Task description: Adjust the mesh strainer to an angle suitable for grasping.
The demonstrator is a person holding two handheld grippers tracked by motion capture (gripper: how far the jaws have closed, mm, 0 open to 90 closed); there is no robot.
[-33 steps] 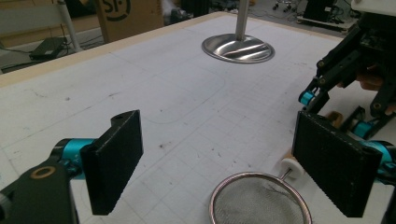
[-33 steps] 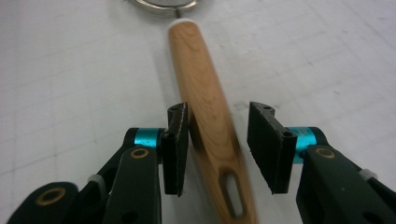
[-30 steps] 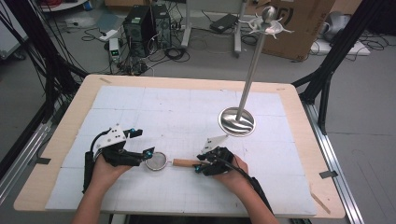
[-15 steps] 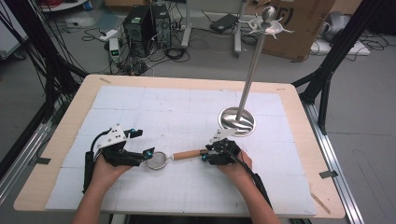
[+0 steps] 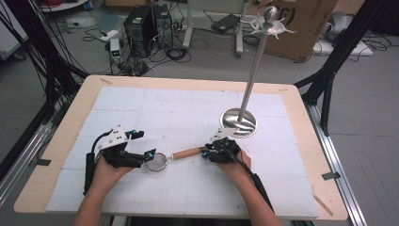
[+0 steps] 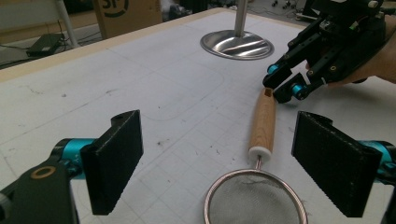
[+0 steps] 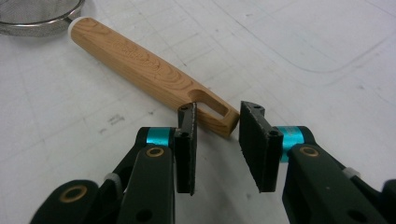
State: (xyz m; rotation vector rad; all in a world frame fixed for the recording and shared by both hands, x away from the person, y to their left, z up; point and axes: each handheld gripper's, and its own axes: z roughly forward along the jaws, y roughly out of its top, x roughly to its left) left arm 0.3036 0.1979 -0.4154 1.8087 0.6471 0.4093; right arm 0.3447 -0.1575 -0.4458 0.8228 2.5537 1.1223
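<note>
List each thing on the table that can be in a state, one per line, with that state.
Strainer: lying flat on the table mat, mesh bowl between the left gripper's jaws, not gripped.
Wooden handle: flat on the mat, its slotted end at the right gripper's jaw tips.
Left gripper: open wide.
Right gripper: open, jaws narrowly apart, not clamped on the handle.
Hook stand: upright on its round steel base, nothing hanging from it.

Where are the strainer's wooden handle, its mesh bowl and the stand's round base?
wooden handle (image 7: 140,63): right gripper view, middle of the grip.
mesh bowl (image 6: 254,203): left gripper view, centre of the mesh.
stand base (image 5: 230,120): high view, bare steel left of the pole.
</note>
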